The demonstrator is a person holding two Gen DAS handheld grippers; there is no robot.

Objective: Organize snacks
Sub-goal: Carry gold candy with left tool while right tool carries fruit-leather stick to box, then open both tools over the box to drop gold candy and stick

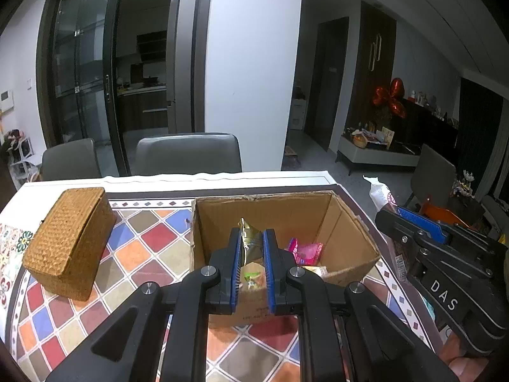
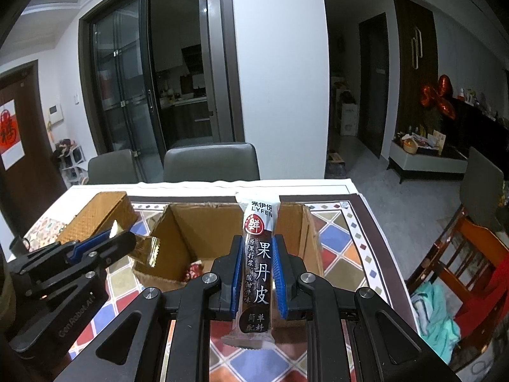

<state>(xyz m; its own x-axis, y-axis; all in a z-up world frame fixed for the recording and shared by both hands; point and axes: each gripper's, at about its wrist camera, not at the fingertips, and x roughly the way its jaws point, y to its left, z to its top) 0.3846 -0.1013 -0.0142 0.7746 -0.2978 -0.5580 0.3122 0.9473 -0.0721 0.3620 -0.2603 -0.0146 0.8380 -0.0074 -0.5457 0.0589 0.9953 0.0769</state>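
While the cardboard box (image 1: 286, 238) sits open just ahead and below, the left gripper (image 1: 253, 251) pinches a crinkly gold packet (image 1: 251, 242) over its near wall, and the right gripper (image 2: 259, 269) clamps a long, glossy snack bar (image 2: 259, 264) lengthwise, pointing boxward.

Counting what is showing on and around the desk (image 1: 152, 248)

Two grippers are showing, the left gripper (image 1: 252, 248) and the right gripper (image 2: 258, 264), each carrying one snack: one gold foil packet (image 1: 251, 242) and one long fruit-leather bar (image 2: 258, 254). One open cardboard box (image 1: 350, 232) is sitting there, with one pink packet (image 1: 305, 251) and at least one pale packet lying inside. One woven lidded basket (image 1: 70, 242) is standing beside it. Two grey chairs (image 1: 187, 152) are standing behind.
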